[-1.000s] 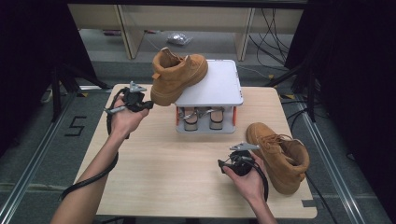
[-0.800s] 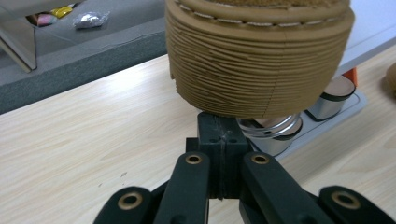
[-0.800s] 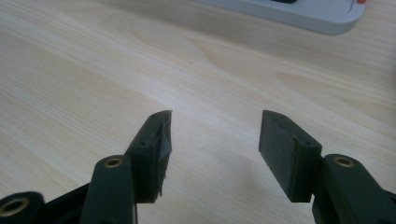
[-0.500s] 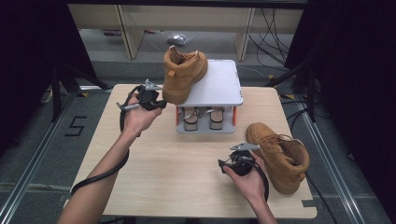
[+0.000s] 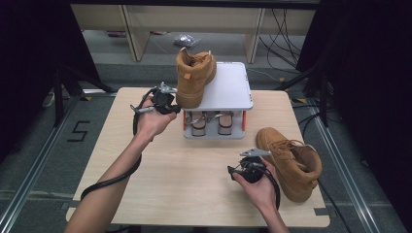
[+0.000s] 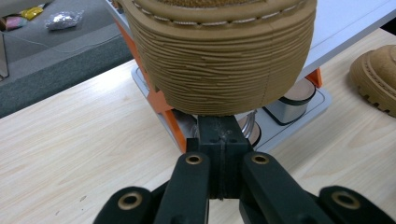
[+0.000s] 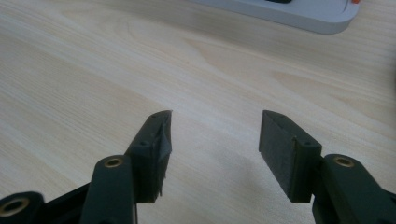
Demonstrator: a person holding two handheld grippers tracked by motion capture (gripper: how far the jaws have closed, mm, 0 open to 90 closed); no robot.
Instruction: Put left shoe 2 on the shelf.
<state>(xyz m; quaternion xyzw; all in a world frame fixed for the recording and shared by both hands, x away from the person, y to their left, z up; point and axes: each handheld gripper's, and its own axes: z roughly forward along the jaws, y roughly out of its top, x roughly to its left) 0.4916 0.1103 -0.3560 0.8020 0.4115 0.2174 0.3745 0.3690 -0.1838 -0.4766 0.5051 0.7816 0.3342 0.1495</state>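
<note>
The wooden table carries a white two-level rack straight ahead of the left gripper, its orange-edged lower shelf holding a few round containers that lie just past and below that gripper's tips. A tan boot stands on the rack's top near its left edge, heel end overhanging toward the left gripper; in the left gripper view its ribbed sole looms right above and just ahead of the black jaws, which are pressed flat together with nothing between them. Whether their tips touch the sole cannot be told. A second tan boot lies on the table just to the right of the right gripper, close beside the hand that holds it. In the right gripper view that gripper's jaws stand well apart over bare wood, empty, with the rack's base ahead of them.
</note>
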